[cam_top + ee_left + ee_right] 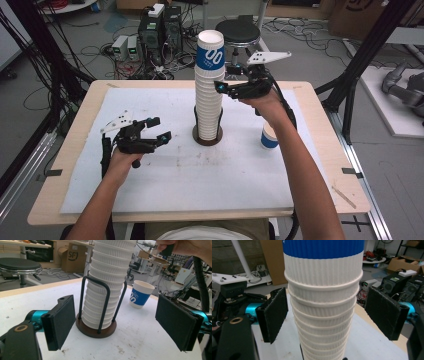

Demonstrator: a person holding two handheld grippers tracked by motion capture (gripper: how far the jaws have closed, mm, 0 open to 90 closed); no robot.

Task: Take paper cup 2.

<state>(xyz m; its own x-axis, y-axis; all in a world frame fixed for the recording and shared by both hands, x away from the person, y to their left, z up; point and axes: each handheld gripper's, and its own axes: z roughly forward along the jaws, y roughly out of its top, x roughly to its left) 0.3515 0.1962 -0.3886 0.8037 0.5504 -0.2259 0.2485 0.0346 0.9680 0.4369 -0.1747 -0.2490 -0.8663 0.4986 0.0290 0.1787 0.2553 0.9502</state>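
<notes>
Right gripper view looks straight at the work: the right gripper (325, 315) has its jaws spread, one black pad (273, 313) at centre left and the other at centre right of the frame, with the cup stack (323, 305) standing between them. Neither pad presses on the ribbed white paper, so nothing is grasped yet. At the top of the frame the uppermost cup shows its blue band.

In the high view, this gripper (227, 82) sits just right of centre in the upper half, level with the upper part of the stack (209, 85). The stack rises from a round dark holder (207, 137) in the middle of the white table mat (200, 185).

One single cup (269, 136) already stands apart on the mat, right of the holder and below the right hand; it looks empty in the left gripper view. So I judge one cup has been taken off and set out, and many remain nested in the holder, with the next pull about to begin.

The left gripper (156, 128) rests at centre left of the high view, jaws released and holding nothing.
</notes>
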